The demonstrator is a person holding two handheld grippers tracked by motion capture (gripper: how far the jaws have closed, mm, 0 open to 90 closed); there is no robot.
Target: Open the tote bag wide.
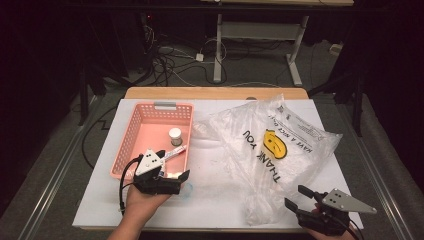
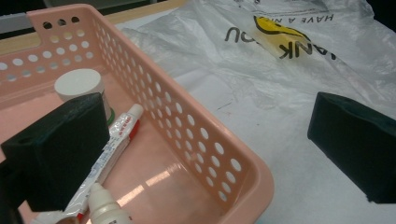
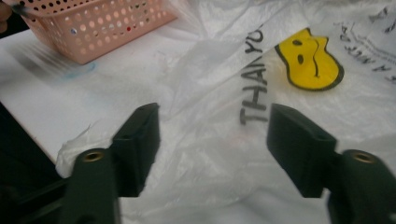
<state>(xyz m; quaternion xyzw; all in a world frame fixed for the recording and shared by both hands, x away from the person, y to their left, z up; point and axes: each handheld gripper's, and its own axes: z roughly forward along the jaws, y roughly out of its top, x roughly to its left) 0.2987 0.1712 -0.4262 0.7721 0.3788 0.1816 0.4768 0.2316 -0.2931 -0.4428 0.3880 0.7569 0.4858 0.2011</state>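
On the white table (image 1: 210, 200) the biggest thing is the clear plastic bag (image 1: 280, 150); it lies crumpled over the right half, flat and with nothing visible inside. Next in size is the pink basket (image 1: 131, 135) at the left; inside it are a small jar with a white lid (image 1: 175, 135), a tube (image 1: 172, 152) and, in the left gripper view, a little white dropper bottle (image 2: 105, 205).

The right gripper (image 1: 300, 197) is at the near edge of the bag, jaws apart with nothing between them — the bag is just in front of them. The left gripper (image 1: 172, 175) is at the near right corner of the basket, jaws wide apart and empty; 1 jaw is over the inside, 1 outside the wall.

I judge the step is emptying the bag into the basket, or finishing it. To do it well, the right gripper should pinch only 1 layer of film near the edge and lift slowly; the film is slippery and can tear.

The writing on the bag reads "THANK YOU" and "HAVE A NICE DAY" around a yellow smiley face (image 3: 310, 58); the small print block beside it is too small to read; the red print on the tube also.
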